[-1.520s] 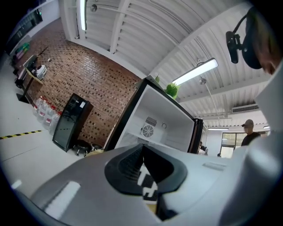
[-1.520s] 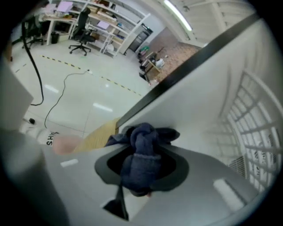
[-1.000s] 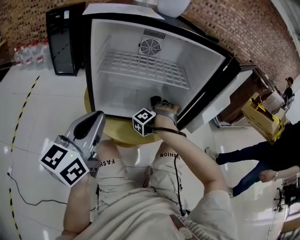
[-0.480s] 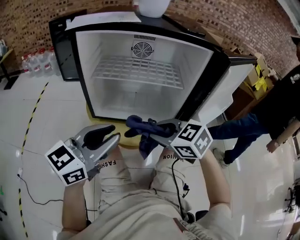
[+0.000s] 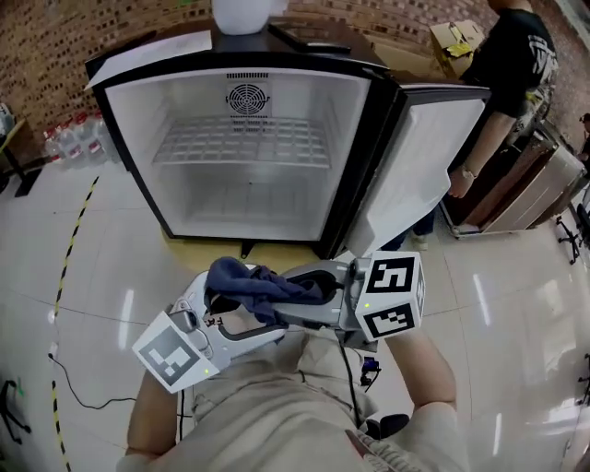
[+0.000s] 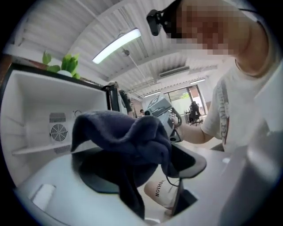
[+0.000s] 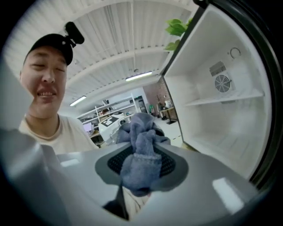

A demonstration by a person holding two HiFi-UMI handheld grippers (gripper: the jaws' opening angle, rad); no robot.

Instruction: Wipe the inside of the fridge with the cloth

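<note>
1. My right tongs (image 5: pixel 300 293) are clamped on the cloth (image 5: pixel 253 284), one bunched dark blue cloth, with its free end sticking out past the tips.
2. My left tongs (image 5: pixel 238 312) have just been opening and now stand wide apart. The cloth's free end lies draped between the jaws, over the lower one, and the pads do not press on it.
3. The two tongs meet tip to tip in front of my lap, left from the lower left and right from the right. The cloth bridges them.
4. The fridge (image 5: pixel 124 138) stands beyond both sets of tips, well clear of the cloth, so the cloth is outside it.
5. Its one door (image 5: pixel 419 166) hangs open, beyond my right tongs.
6. Inside the fridge I count one white wire shelf (image 5: pixel 241 143) across the upper half and one round fan grille (image 5: pixel 247 97) on the back wall above it.
7. On the fridge top I count one white vessel (image 5: pixel 241 14) and one sheet of paper (image 5: pixel 157 46).
8. Far off past my left tongs, a pack of bottles (image 5: pixel 69 138) sits on the floor; I cannot count them.
9. One person in black (image 5: pixel 516 55) stands beyond the door, to the right of my right tongs.
</note>
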